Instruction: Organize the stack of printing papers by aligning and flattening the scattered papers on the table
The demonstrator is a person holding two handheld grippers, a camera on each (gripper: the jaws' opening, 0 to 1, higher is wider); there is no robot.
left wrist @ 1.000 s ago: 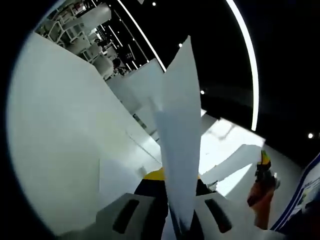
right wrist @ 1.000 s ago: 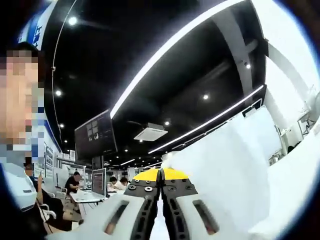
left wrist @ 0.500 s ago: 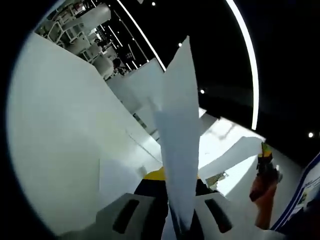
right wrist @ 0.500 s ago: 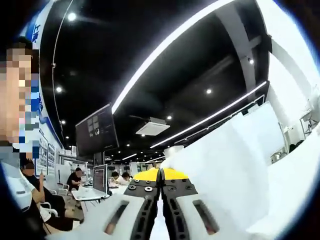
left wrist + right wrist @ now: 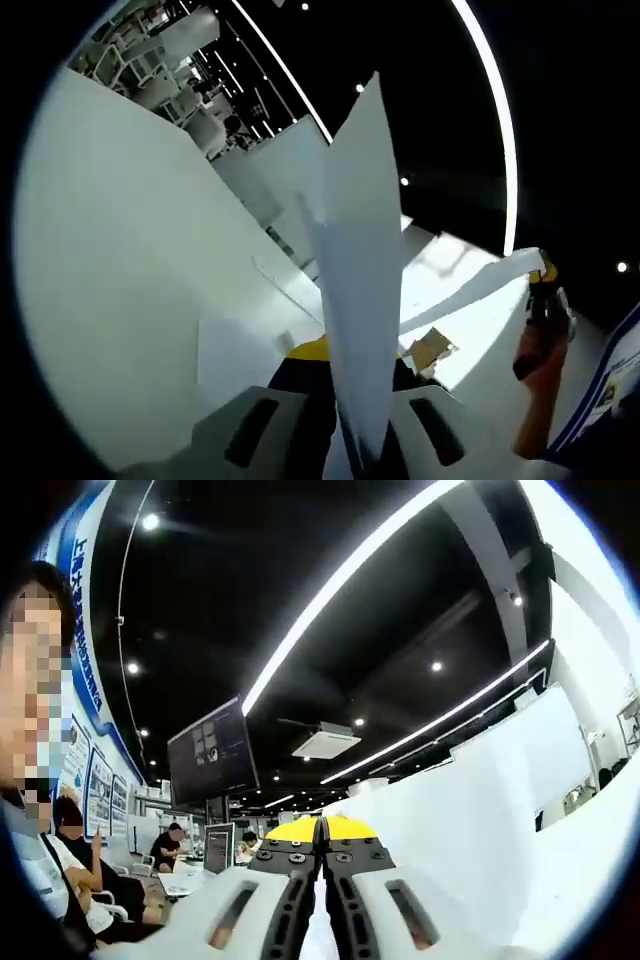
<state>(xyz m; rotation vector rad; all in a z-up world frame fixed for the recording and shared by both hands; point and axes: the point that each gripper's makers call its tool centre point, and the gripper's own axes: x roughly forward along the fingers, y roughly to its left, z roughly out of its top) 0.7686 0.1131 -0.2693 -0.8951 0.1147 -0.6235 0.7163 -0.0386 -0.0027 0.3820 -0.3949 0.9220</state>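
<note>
Paper dominates both views: a broad white sheaf of printing papers (image 5: 140, 300) is lifted well clear of any worktop, with ceiling and strip lights behind it. In the left gripper view the sheets fan across the left half, and one edge-on leaf rises straight up between the left tongs (image 5: 360, 440), whose jaws are pressed on it low in the frame. In the right gripper view the same papers (image 5: 470, 830) spread away to the right, and the right tongs (image 5: 322, 880) are closed to a thin slit; white shows in that slit at the bottom, so they appear to pinch the sheaf's edge, though the contact itself is hard to make out.

By my reading, the step in hand is gathering and squaring: the bundle is held up at two edges so that the loose leaves can settle together. Next, the move calls for bringing the bundle down edge-first onto the worktop, tapping it so the edges line up, then laying it flat and pressing it smooth. A loosened grip on either side could let the sheets slide apart.

Against the picture of a second ago, the right tongs, seen at the right of the left gripper view (image 5: 545, 290), stand higher and carry a corner of paper up with them. In the right gripper view the background has slipped somewhat, which is the camera tilting. Both grips look unchanged.
</note>
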